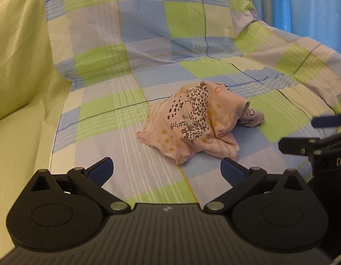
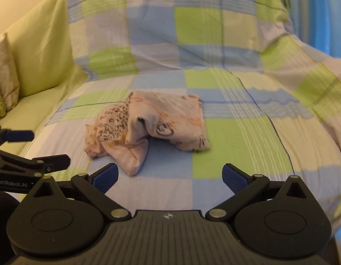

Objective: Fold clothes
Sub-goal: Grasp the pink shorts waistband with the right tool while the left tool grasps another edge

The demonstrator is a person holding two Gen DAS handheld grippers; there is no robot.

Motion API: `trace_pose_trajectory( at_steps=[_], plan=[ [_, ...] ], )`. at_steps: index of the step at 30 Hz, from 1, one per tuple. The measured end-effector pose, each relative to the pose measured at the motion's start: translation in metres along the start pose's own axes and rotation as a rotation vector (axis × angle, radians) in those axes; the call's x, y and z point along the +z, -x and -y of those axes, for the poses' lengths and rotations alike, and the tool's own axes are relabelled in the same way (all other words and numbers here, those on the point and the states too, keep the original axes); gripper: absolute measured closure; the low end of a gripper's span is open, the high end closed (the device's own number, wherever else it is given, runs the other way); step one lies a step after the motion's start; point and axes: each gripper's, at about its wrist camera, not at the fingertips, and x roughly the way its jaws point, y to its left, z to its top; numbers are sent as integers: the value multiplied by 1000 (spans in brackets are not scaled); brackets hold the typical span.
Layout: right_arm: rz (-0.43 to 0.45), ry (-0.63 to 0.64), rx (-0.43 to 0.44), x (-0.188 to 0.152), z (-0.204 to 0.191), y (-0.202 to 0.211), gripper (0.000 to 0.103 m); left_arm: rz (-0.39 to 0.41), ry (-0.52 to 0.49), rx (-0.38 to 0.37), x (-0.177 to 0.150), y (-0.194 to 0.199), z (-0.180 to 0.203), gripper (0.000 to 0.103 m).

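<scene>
Nearest to us, we hold two grippers side by side above the seat. Our left gripper [image 1: 167,169] has its jaws spread wide with nothing between its two blue pads [image 1: 102,171]; our right gripper [image 2: 169,175] is spread the same way and also holds nothing. Each one shows at the edge of the other's view.

Just beyond the fingertips lies one crumpled pink garment [image 1: 192,123], resting on the checked sheet [image 1: 117,119] and touching neither gripper. It bears a dark leopard-spot print with a few yellow marks. In the right wrist view its near part humps up into a fold, while a flatter part with orange and dark drawings extends behind and to the right. Whether this is one piece or two bundled together, we cannot tell.

The one sheet, in blue, green and cream squares, covers the seat and climbs the backrest. To the left we see plain green upholstery [image 1: 18,50] and, in the right wrist view, two cushions [image 2: 4,70]. Far right hangs one blue curtain [image 1: 314,6].
</scene>
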Motion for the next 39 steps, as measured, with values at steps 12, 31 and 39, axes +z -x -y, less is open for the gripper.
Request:
trace_pose_trajectory(
  at_steps=[12,31,39],
  plan=[
    [-22,602,-77,11,-22,-85,26,-38,-362,-101,4,-66,29,19],
    [71,81,280,111,47,9,96,76,-9,-501,61,16,-38,97],
    [88,192,12,128,43,-47,87,9,122,-267,64,-22,-67,89]
  ],
)
